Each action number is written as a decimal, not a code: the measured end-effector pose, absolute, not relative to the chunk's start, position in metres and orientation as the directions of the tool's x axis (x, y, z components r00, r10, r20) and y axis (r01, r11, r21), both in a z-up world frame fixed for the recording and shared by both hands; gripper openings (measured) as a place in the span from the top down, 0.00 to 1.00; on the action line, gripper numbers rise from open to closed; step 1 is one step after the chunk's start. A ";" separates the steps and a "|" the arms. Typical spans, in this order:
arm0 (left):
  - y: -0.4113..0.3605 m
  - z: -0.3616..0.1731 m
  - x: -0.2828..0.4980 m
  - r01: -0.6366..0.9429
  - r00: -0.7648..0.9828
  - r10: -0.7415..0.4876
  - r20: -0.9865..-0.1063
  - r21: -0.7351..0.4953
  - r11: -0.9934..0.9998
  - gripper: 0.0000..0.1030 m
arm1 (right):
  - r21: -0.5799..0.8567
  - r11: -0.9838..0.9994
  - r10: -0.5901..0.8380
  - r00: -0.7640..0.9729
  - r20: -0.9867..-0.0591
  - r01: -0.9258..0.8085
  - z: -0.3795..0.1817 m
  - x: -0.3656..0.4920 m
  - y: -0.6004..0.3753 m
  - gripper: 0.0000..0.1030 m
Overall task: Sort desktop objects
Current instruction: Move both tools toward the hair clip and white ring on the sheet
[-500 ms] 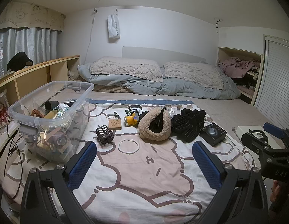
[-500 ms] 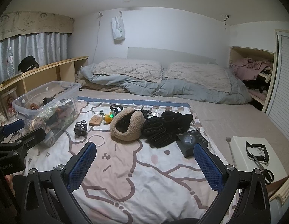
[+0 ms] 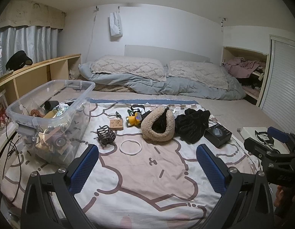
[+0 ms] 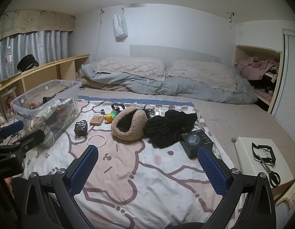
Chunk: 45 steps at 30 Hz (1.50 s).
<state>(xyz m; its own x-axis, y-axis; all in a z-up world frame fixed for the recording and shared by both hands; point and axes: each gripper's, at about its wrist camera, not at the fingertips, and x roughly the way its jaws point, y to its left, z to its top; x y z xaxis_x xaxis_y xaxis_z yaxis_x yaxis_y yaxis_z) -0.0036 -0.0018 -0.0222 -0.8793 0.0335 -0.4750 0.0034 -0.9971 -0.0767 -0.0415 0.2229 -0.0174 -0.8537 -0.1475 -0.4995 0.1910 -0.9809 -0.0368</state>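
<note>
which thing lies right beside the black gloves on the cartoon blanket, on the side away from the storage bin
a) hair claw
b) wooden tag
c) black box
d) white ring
c: in the left wrist view the black box sits against the black gloves on the side away from the clear storage bin, while the white ring, wooden tag and hair claw all lie toward the bin.

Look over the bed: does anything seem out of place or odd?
Yes. Scissors lie loose on the white box at the bed's right edge, apart from the other items. A fork lies beside that box. Nothing looks spilled or broken.
</note>
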 end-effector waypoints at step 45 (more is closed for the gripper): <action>-0.073 -0.128 -0.116 0.196 -0.716 -0.027 -0.698 -0.164 -0.967 0.00 | 0.154 -0.911 -0.365 -0.578 -0.730 0.381 -0.144 -0.183 0.155 0.00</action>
